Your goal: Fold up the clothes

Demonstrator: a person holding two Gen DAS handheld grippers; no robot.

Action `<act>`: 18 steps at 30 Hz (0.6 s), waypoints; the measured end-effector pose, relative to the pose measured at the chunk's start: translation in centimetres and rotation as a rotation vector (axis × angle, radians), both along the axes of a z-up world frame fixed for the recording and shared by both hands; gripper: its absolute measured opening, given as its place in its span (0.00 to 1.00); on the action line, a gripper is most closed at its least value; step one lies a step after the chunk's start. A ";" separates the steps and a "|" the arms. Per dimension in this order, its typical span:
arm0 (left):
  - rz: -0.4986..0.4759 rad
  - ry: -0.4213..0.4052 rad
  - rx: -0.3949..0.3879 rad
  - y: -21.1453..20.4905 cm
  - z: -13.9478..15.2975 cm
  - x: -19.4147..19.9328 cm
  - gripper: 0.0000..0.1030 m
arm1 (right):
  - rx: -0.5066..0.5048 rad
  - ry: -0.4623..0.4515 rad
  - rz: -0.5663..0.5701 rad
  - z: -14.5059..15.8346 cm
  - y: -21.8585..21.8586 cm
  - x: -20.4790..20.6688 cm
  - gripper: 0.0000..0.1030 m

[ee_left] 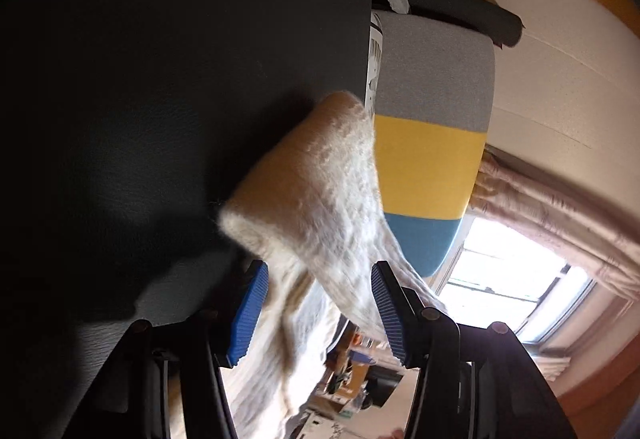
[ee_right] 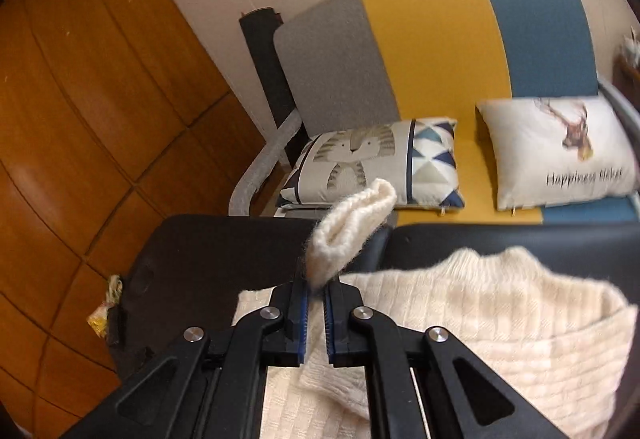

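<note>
A cream knit sweater (ee_right: 460, 319) lies on the black table (ee_right: 224, 251). My right gripper (ee_right: 316, 293) is shut on one of its narrow ends, and the cuff (ee_right: 352, 231) stands up above the fingertips. The left wrist view is rolled sideways. There the sweater (ee_left: 320, 191) hangs in a blurred fold over the table (ee_left: 180, 79). My left gripper (ee_left: 318, 313) has its blue pads (ee_left: 248, 313) wide apart. Cloth runs between them and past the right finger, with no visible squeeze.
A sofa (ee_right: 432, 51) in grey, yellow and blue stands just behind the table with two printed cushions (ee_right: 372, 163) (ee_right: 556, 147). Wooden floor (ee_right: 80, 99) lies to the left. A small yellow thing (ee_right: 102, 313) sits at the table's left edge. A bright window (ee_left: 508, 275) and curtain are behind.
</note>
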State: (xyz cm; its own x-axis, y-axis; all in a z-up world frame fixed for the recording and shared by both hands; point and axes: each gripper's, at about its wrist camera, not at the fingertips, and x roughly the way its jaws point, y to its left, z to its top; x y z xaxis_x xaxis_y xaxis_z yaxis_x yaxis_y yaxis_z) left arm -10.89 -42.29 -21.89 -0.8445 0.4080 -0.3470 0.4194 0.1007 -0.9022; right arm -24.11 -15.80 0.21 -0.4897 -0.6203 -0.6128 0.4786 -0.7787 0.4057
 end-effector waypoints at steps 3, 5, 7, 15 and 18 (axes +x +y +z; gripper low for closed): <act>0.030 -0.007 0.019 -0.1 -0.4 -0.8 0.52 | 0.003 0.016 0.014 1.2 -0.1 -0.3 0.05; 0.045 -0.004 0.045 -0.3 -0.5 -1.0 0.52 | 0.010 0.029 0.025 1.7 -0.2 -0.3 0.05; 0.041 0.009 0.070 -0.3 -0.4 -1.1 0.52 | 0.013 0.038 0.038 2.2 -0.4 -0.3 0.05; -0.001 -0.035 -0.032 -0.2 0.1 -2.8 0.52 | -0.023 0.074 0.030 3.5 1.4 -0.3 0.05; 0.017 -0.060 -0.021 -0.3 -1.1 -3.2 0.51 | -0.056 0.086 -0.020 3.5 4.8 -0.6 0.05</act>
State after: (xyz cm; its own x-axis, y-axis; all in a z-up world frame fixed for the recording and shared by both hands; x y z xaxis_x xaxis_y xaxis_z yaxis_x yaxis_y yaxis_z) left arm -14.09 -42.64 -22.96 -0.8286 0.3858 -0.4057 0.4714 0.0899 -0.8773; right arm -24.69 -11.01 3.71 -0.5511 -0.6421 -0.5329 0.4982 -0.7655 0.4071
